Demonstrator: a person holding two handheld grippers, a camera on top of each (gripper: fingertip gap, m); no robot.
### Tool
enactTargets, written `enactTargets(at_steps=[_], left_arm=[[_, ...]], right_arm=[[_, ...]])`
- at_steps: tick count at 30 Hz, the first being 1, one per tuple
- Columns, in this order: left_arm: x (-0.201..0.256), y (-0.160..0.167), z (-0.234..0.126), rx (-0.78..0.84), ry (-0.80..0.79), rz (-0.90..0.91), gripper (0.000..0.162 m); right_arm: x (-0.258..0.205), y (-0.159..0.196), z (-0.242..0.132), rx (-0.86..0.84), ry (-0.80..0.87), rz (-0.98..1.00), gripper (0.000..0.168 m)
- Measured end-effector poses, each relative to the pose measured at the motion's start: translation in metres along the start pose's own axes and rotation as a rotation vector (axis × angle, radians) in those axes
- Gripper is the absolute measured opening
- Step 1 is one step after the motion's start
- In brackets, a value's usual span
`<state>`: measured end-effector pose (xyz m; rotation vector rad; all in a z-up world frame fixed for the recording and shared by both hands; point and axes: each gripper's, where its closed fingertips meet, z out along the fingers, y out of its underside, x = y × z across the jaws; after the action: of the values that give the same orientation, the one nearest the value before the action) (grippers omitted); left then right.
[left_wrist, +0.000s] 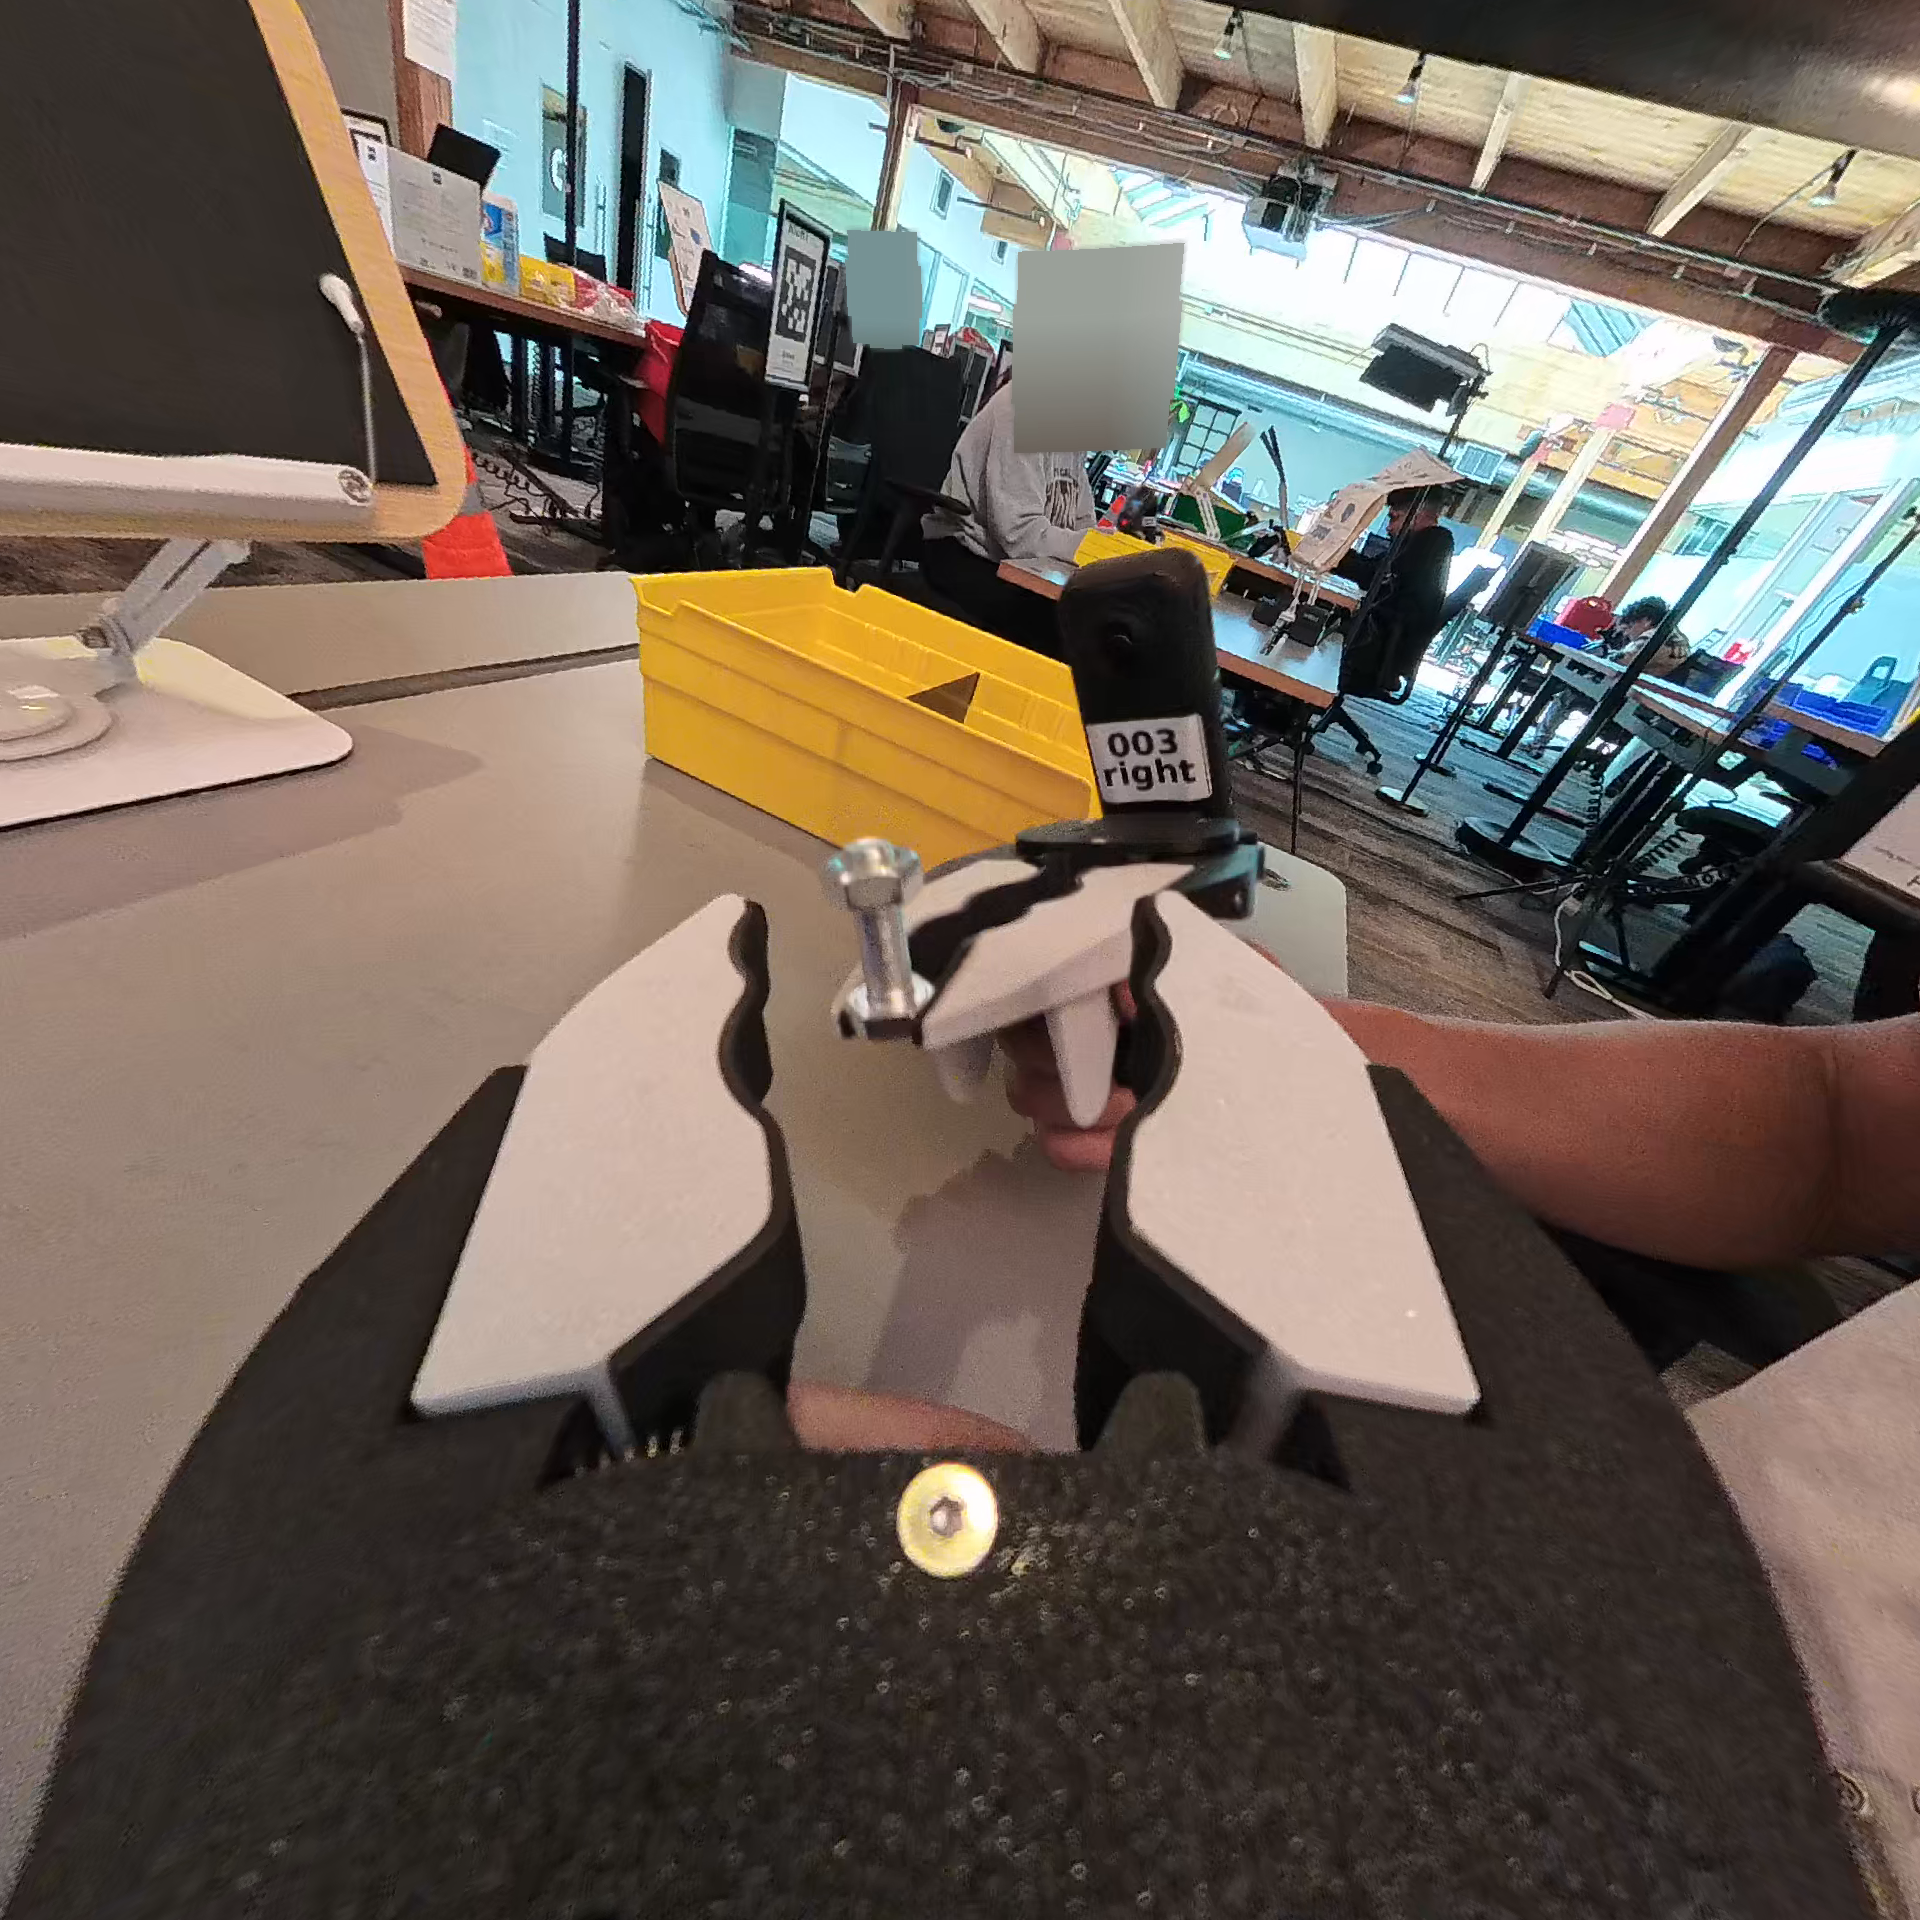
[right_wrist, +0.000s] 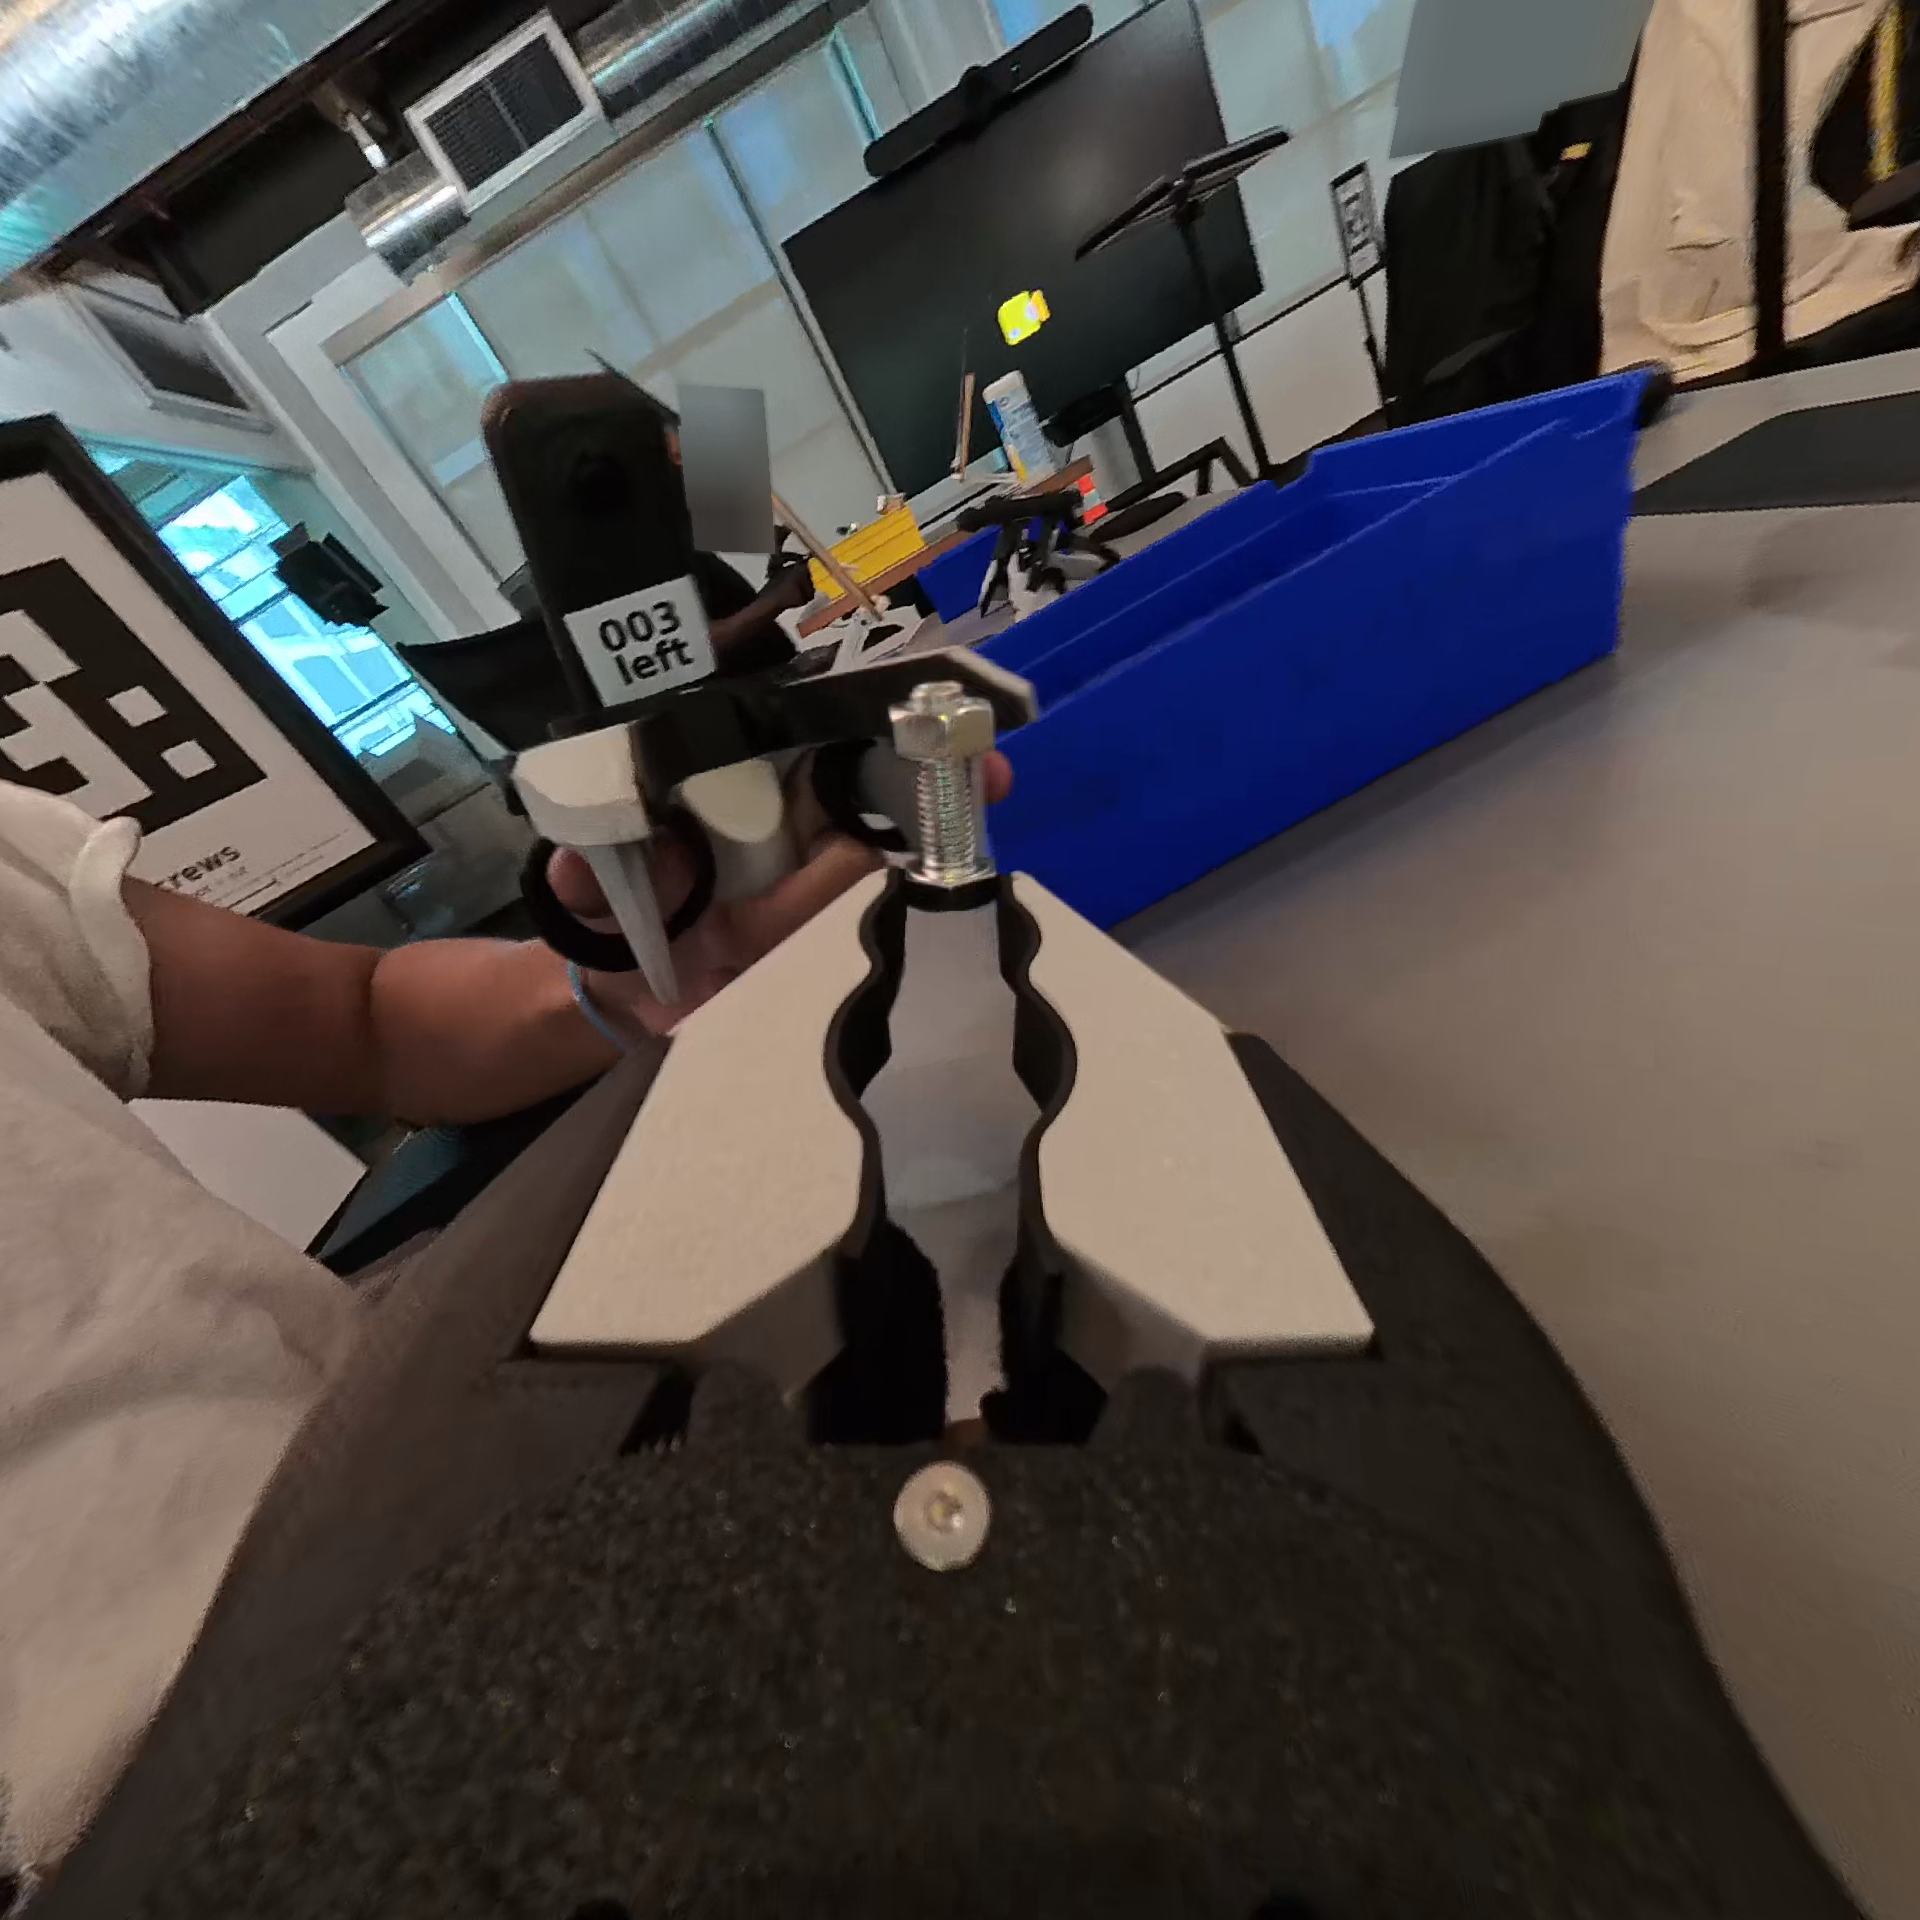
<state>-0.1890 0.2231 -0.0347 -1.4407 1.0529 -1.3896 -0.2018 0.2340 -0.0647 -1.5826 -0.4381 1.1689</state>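
Note:
A silver bolt (right_wrist: 943, 821) stands upright with a hex nut (right_wrist: 940, 727) on its upper end. My right gripper (right_wrist: 951, 894) is shut on the bolt's lower end and holds it above the grey table (right_wrist: 1558, 935). In the left wrist view the same bolt (left_wrist: 875, 940) sticks up from the right gripper's tips (left_wrist: 909, 1023). My left gripper (left_wrist: 948, 925) is open and empty, its fingers (left_wrist: 623, 1143) spread wide, with the bolt just ahead of the gap. I cannot tell whether the left fingers touch the nut.
A yellow bin (left_wrist: 831, 717) sits on the table behind the bolt. A blue bin (right_wrist: 1351, 665) lies to the right of the right gripper. A screen on a white stand (left_wrist: 156, 312) and a framed marker board (right_wrist: 125, 707) stand at the left. People sit at tables beyond. My two grippers' fingertips are within a few centimetres of each other.

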Motion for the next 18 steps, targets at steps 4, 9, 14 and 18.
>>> enactTargets(at_steps=[4, 9, 14, 18], left_arm=[[0.008, 0.003, 0.005, -0.008, 0.04, -0.004, 0.065], [0.009, -0.003, 0.001, 0.019, 0.019, 0.071, 0.058], [0.008, 0.001, 0.001, -0.014, -0.035, 0.156, 0.068], [0.01, 0.004, 0.006, -0.02, -0.027, 0.145, 0.071]], right_arm=[[-0.012, 0.006, 0.013, -0.023, -0.045, -0.004, 0.017], [0.005, -0.006, -0.003, 0.03, 0.018, 0.012, 0.017], [0.011, -0.011, -0.016, 0.036, 0.037, 0.001, 0.017], [-0.015, 0.006, 0.004, -0.027, -0.053, -0.034, 0.017]])
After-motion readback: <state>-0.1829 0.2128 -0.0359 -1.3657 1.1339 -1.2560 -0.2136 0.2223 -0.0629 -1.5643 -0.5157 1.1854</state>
